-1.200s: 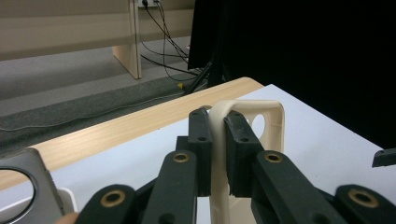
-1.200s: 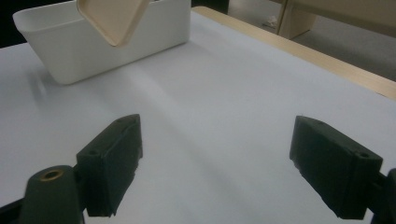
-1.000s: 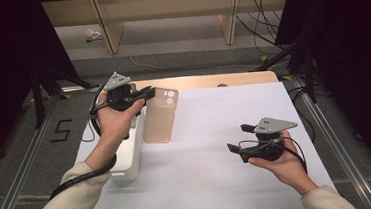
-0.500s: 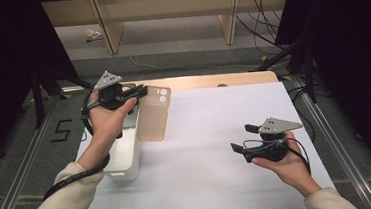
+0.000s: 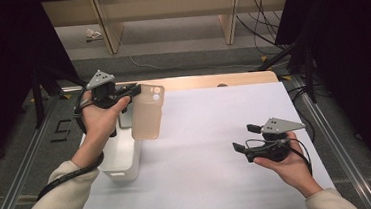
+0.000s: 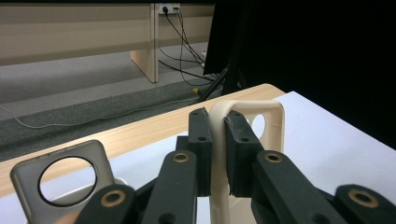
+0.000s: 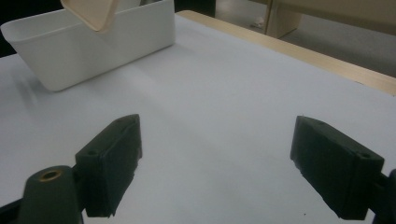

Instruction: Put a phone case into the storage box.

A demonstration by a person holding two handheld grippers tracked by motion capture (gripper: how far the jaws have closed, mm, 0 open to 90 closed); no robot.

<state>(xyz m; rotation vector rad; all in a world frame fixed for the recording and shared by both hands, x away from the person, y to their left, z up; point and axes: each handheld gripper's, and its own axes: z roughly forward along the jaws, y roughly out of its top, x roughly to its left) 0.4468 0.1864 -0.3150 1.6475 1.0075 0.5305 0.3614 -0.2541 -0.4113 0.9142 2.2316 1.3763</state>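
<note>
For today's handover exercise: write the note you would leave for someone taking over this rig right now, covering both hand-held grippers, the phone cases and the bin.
Left hand-held gripper: shut on the beige phone case, held in the air beside the white bin.
Right hand-held gripper: open, nothing in it, over the white sheet.
A grey phone case stands in the bin.
Done: beige case gripped and lifted.
Left: probably set it down on the sheet or in the bin.

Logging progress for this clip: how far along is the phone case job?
Done: the left gripper is shut on the beige phone case, lifted beside the white bin. In hand: carrying it. Left: setting it down; a grey case stands in the bin. The right gripper is open and idle.
</note>
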